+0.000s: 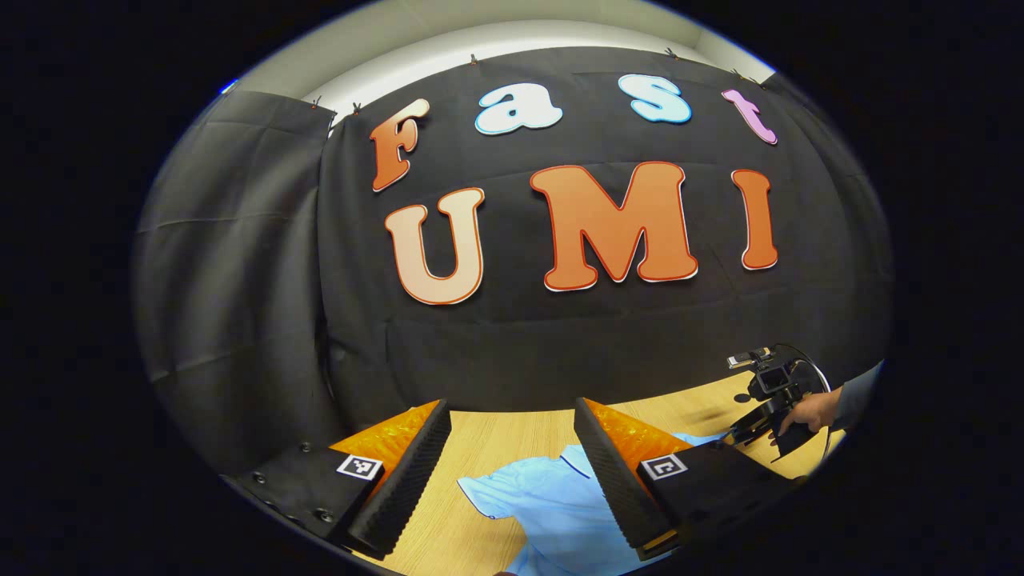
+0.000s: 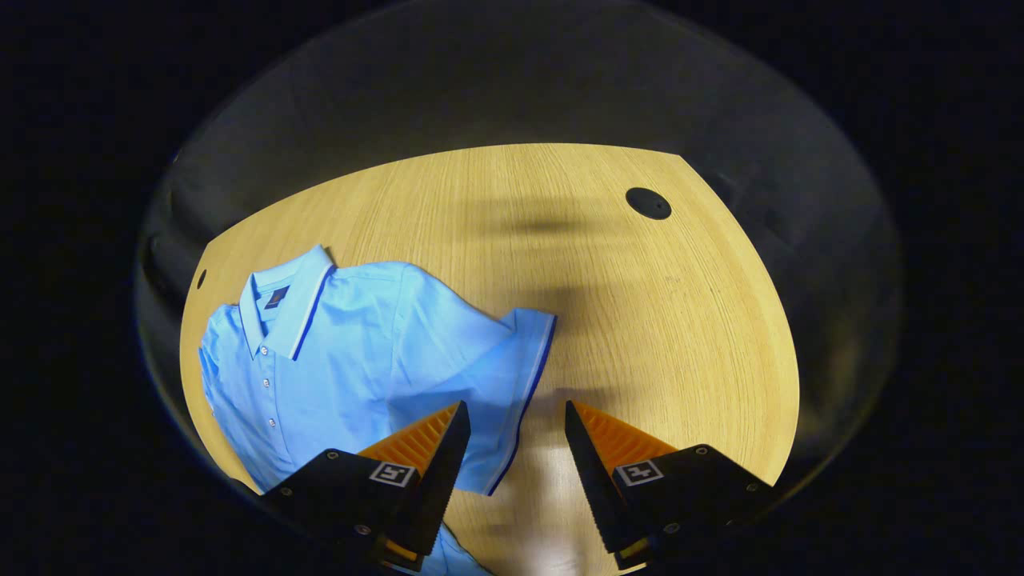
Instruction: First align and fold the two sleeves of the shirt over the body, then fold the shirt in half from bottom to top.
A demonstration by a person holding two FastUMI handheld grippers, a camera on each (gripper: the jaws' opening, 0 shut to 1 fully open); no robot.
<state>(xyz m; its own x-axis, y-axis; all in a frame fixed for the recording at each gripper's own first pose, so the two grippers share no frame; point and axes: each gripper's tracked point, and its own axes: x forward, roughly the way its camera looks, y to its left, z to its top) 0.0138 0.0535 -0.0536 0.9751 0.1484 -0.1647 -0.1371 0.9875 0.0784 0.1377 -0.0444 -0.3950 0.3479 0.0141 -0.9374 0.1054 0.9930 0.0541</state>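
A light blue polo shirt (image 2: 360,352) lies face up on the wooden table (image 2: 640,320), collar toward the far left in the right gripper view. Its sleeve (image 2: 504,392), edged with a dark blue stripe, spreads out toward my right gripper (image 2: 516,424). That gripper hovers open just above the sleeve's hem, one finger over the cloth and one over bare wood. In the left gripper view the shirt (image 1: 544,504) lies low between the fingers of my open left gripper (image 1: 512,444), which holds nothing. The right gripper (image 1: 772,408), held by a hand, shows at the far right there.
The table has a dark round hole (image 2: 648,203) at the far right and a small one (image 2: 201,278) at the far left edge. Black cloth walls close the booth behind the table (image 1: 496,432).
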